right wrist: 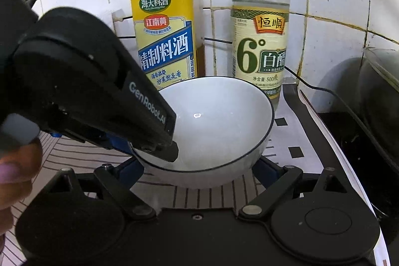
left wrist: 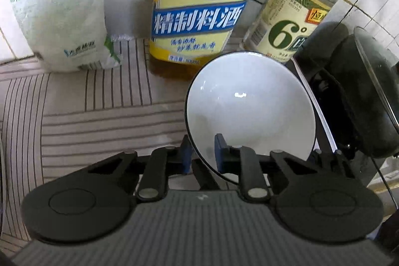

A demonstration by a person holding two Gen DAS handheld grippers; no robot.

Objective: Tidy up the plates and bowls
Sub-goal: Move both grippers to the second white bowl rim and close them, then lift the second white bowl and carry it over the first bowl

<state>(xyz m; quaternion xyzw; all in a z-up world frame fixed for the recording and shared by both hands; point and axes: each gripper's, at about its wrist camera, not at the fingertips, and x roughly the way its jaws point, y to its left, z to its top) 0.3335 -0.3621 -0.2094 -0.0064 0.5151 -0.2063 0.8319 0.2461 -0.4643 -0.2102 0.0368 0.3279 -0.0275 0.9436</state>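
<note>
From left to right along the far tiled wall stand a white salt bag point(left wrist: 62, 24), a yellow-labelled cooking-wine bottle point(left wrist: 199, 6) and a white-vinegar bottle point(left wrist: 291, 24); a dark lidded pot point(left wrist: 361, 91) sits at the right. The white bowl point(left wrist: 249, 111) is over the striped mat on the desk point(left wrist: 94, 121), just near of the two bottles and tilted. The left hand-held gripper point(left wrist: 203, 153) is clamped on the bowl's near-left rim, one blue pad inside, one outside. The right hand-held gripper point(right wrist: 197, 171) has its jaws apart, flanking the bowl's underside — contact cannot be judged. The bowl appears glazed ceramic: stiff, fairly heavy, slippery and breakable, so the thin dark rim is probably the surest hold. Open room lies to the left and near side — the bottles and pot crowd the far and right edges.
</note>
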